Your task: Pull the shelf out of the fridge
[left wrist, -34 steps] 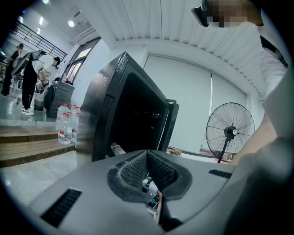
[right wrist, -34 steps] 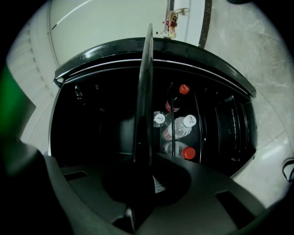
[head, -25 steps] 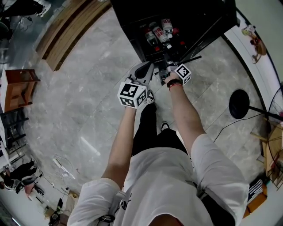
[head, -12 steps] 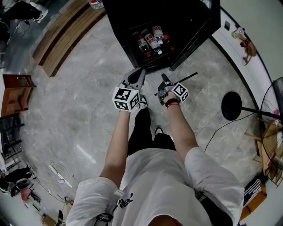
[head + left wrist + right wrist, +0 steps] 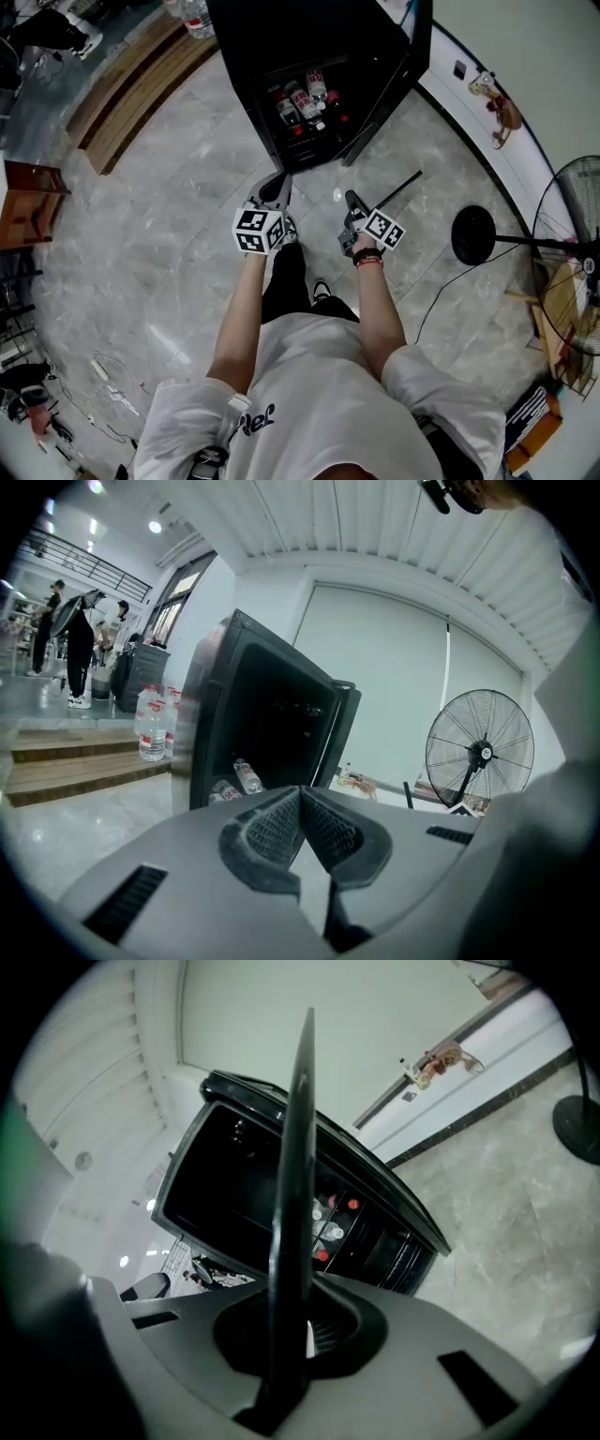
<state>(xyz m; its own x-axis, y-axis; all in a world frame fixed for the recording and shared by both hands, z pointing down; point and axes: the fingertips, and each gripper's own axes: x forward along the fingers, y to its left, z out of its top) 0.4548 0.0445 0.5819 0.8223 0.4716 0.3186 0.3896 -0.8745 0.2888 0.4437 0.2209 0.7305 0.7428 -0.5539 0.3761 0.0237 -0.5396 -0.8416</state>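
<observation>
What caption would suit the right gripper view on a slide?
Right hand-held gripper clamps the thin black flat shelf, seen edge-on, outside the open black fridge with red-capped plastic bottles inside.

White tee [image 5: 319,403], blk trousers [image 5: 284,281] — red wristband [image 5: 367,262], rt.

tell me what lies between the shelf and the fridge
Nothing but bare floor, as the head view shows. The shelf, held in the right hand-held gripper, is clear of the fridge.

One fridge [image 5: 281,37], one shelf [image 5: 291,1194], one fan [image 5: 479,752] — two claws [image 5: 275,187] [image 5: 352,202], at least three bottles [image 5: 298,98].
</observation>
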